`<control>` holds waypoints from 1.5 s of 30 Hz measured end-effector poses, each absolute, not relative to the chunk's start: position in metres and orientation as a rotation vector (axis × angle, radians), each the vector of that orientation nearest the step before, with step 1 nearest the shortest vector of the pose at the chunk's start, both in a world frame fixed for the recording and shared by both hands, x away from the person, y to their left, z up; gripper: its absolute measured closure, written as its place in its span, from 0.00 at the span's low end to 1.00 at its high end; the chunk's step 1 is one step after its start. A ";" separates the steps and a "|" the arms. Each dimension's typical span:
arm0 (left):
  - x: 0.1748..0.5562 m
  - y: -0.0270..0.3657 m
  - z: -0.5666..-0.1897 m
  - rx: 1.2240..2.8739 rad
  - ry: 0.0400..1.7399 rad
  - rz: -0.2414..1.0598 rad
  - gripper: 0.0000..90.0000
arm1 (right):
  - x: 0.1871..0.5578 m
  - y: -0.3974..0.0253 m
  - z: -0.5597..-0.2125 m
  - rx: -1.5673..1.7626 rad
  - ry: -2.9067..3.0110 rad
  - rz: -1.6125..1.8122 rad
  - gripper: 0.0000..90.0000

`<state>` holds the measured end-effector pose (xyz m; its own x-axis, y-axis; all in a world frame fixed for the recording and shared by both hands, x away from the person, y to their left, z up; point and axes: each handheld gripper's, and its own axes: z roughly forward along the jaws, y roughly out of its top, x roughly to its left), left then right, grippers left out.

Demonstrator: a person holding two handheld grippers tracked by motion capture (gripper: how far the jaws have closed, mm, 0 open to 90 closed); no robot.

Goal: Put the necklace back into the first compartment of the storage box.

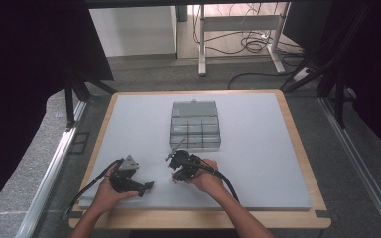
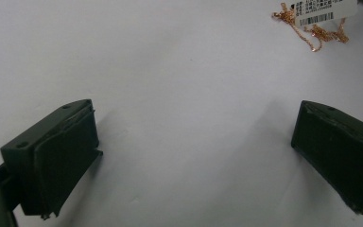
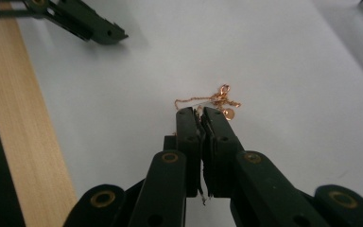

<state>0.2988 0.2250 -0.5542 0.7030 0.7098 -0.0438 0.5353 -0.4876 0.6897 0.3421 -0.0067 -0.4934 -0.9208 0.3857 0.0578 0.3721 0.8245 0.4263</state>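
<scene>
A thin gold necklace (image 3: 216,100) with a small round pendant lies in a loose heap on the white mat (image 1: 258,158). My right gripper (image 3: 201,112) is shut, and the chain spills out from its tips. In the left gripper view the necklace (image 2: 314,33) lies at the top right under a white barcode tag (image 2: 322,10). My left gripper (image 2: 194,142) is open over bare mat, short of the chain, with nothing between its jaws. From above, the left gripper (image 1: 148,186) points right toward the right gripper (image 1: 175,178).
A clear plastic compartment box (image 1: 195,127) with its lid folded back stands on the mat beyond both grippers. The mat rests on a wooden board (image 1: 297,129), and the board's near edge (image 3: 23,137) is close to my hands. A desk frame and cables stand on the floor behind.
</scene>
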 end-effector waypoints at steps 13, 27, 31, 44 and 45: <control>0.299 0.225 -0.554 2.210 0.947 0.317 0.01 | 0.341 -0.017 -0.456 0.626 2.930 0.816 0.94; 0.299 0.225 -0.554 2.212 0.945 0.318 0.01 | 0.343 -0.027 -0.426 0.642 2.888 0.919 0.94; 0.299 0.225 -0.554 2.211 0.945 0.319 0.01 | 0.342 -0.028 -0.414 0.635 2.867 0.942 0.94; 0.299 0.225 -0.554 2.211 0.945 0.318 0.01 | 0.346 -0.028 -0.382 0.606 2.807 1.002 0.94; 0.299 0.225 -0.554 2.209 0.948 0.316 0.01 | 0.347 -0.028 -0.380 0.610 2.805 1.008 0.94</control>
<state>0.2987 0.2250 -0.5540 0.7022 0.7103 -0.0485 0.5389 -0.4857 0.6883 0.3467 -0.0285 -0.3802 -0.9148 0.4017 0.0414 0.3362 0.7008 0.6292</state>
